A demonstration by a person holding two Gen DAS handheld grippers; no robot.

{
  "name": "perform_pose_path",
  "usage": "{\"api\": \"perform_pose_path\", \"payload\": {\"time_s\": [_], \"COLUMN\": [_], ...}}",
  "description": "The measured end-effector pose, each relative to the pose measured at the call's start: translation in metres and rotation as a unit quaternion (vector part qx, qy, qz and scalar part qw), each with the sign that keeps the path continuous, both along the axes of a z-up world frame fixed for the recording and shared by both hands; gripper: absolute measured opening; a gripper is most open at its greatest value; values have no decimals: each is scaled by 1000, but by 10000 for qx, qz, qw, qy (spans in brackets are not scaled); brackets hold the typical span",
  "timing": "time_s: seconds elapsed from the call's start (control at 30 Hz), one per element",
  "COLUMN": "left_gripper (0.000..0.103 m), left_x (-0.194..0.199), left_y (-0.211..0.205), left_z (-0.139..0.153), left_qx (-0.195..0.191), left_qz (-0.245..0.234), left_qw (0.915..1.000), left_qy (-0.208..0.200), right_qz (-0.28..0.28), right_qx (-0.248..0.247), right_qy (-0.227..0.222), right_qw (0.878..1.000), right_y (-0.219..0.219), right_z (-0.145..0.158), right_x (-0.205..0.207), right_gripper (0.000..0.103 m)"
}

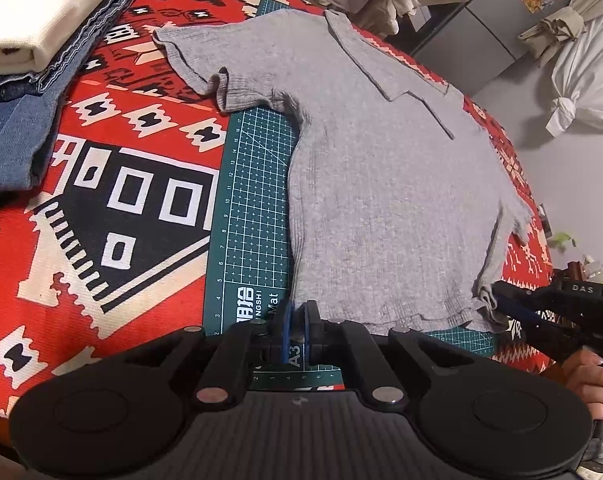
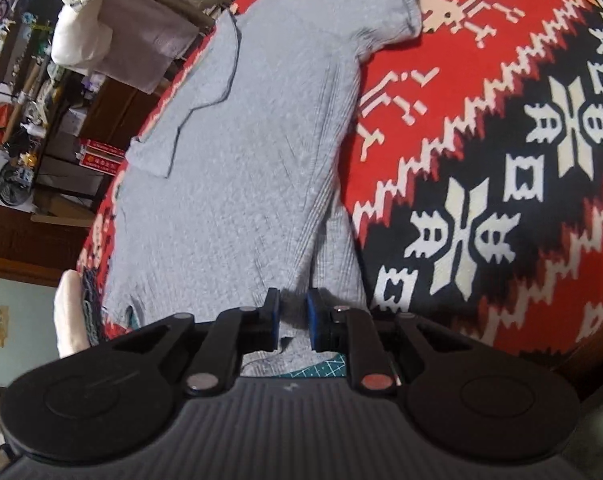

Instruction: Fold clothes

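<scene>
The grey ribbed short-sleeved shirt (image 1: 389, 200) lies collar-away; the nearly closed left tool (image 1: 297, 320) and slightly spread right tool (image 2: 292, 316) flank its near hem corners.

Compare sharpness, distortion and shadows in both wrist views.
Left wrist view: crisp; fisheye bends the green gridded cutting mat lines; grey ribbed short-sleeved shirt evenly lit. Right wrist view: softer, hazier; dark shadow falls on the shirt between the right gripper fingers.

The right hand-held gripper (image 2: 293, 316) straddles the grey shirt's (image 2: 237, 184) hem fold.
</scene>
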State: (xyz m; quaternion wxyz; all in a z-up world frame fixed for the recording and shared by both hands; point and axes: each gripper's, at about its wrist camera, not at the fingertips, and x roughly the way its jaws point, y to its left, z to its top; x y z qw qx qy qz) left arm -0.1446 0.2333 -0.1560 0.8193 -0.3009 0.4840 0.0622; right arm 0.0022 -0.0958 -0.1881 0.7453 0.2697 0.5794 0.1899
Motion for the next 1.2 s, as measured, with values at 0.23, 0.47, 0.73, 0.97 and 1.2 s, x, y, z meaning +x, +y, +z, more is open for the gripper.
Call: {"api": "perform_pose_path", "payload": {"time_s": [0.23,0.47,0.73,0.97,1.2], "left_gripper": [4,3,3,3,3], "left_x": [1,-1,-6,-17,-13], "left_y": [-1,2,7,13,8], "left_z": [2,2,12,33,5], "left_qx": [90,67,58,160,298], "left_qz": [4,56,204,299,164], "left_qw": [10000,10000,9998,9992,9988], "left_qy": [-28,0,16,-207,347], "right_qz": [-26,-306,-653,-433,-473], "right_qx": [-311,-1317,-1904,-2100,-2185], "right_qy": [-190,-695,-889,-1313,-841], "right_qw": [9993,9884,9755,9679,9711], "right_y": [-11,-65,-93,-91,-93], "right_z": [15,41,42,55,26], "right_x": [-8,-16,0,-5,-3], "right_gripper": [2,2,2,2,2]}}
